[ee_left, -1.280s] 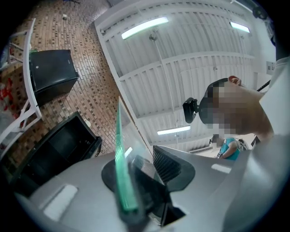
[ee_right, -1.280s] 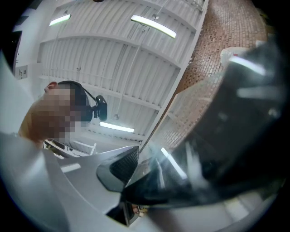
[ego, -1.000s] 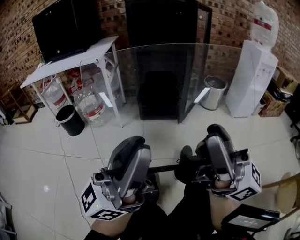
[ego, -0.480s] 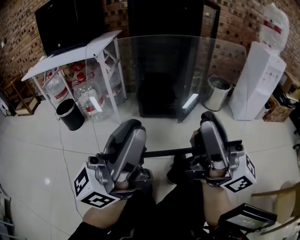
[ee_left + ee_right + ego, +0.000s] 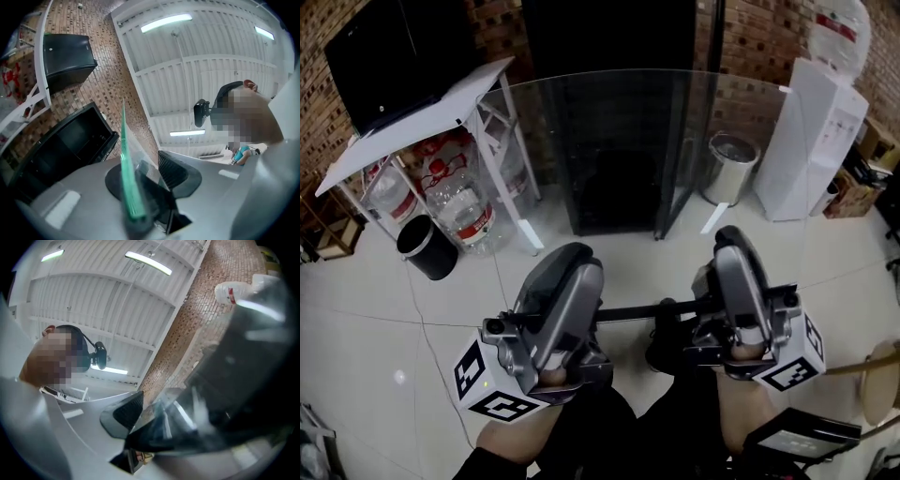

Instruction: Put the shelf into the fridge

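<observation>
I hold a clear glass shelf [image 5: 637, 169] upright in front of me, a gripper on each side of its near edge with the black trim bar [image 5: 642, 310]. My left gripper [image 5: 572, 262] is shut on the shelf's left part; in the left gripper view the green glass edge [image 5: 125, 168] runs between its pads. My right gripper [image 5: 729, 242] is shut on the right part; in the right gripper view the glass [image 5: 197, 413] fills its jaws. Seen through the glass, the black fridge [image 5: 614, 141] stands against the brick wall with its door [image 5: 686, 112] swung open to the right.
A white table [image 5: 412, 112] with a dark monitor [image 5: 380, 56] stands at the left, large water bottles [image 5: 455, 202] and a black bin [image 5: 425, 249] beneath it. A metal bin [image 5: 729, 169] and a white water dispenser [image 5: 820, 131] stand right of the fridge. A chair [image 5: 881, 375] is at the lower right.
Both grippers keep hold of the shelf. The shelf and the view have drawn a little nearer to the fridge and shifted slightly to the left.
</observation>
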The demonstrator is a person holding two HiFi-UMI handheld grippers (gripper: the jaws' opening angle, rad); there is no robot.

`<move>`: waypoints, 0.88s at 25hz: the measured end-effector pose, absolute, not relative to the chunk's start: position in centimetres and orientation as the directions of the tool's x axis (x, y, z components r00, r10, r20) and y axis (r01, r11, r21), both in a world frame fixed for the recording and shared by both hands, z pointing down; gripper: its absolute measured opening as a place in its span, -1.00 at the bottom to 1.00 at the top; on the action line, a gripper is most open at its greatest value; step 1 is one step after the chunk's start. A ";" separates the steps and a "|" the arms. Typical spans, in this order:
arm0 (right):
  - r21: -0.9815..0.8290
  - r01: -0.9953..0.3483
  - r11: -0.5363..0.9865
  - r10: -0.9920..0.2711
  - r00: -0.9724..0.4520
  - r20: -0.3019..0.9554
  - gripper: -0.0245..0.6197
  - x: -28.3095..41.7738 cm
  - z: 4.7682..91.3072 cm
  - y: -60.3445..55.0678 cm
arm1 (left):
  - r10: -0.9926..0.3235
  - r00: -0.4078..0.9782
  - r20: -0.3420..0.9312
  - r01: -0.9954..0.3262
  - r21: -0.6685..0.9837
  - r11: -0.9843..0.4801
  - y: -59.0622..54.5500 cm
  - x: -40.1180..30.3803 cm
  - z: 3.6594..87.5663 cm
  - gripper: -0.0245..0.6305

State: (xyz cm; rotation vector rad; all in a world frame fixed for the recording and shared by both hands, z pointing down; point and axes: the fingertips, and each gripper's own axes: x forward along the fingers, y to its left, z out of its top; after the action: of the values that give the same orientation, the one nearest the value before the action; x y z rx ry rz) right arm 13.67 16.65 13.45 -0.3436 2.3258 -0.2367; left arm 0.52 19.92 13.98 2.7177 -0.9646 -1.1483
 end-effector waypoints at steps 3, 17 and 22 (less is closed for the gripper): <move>-0.268 -0.211 0.940 -0.338 -0.681 -0.649 -0.64 11.5 13.5 15.6 | -0.542 0.538 -0.646 -0.497 0.276 -0.823 18.4 -1.7 14.4 -0.70; -0.250 -0.377 0.892 -0.447 -0.645 -0.620 -0.64 10.0 12.6 8.4 | -0.447 0.582 -0.679 -0.342 0.294 -0.892 9.1 -3.5 14.1 -0.70; -0.305 -0.340 0.889 -0.457 -0.638 -0.620 -0.64 10.0 13.3 4.1 | -0.499 0.588 -0.637 -0.380 0.326 -0.865 5.3 -3.4 14.3 -0.70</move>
State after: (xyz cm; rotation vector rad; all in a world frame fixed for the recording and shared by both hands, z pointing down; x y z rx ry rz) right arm 10.04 4.14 13.28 -0.5689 2.3199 -0.2061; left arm -3.43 5.27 14.31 2.6585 -0.7417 -1.1392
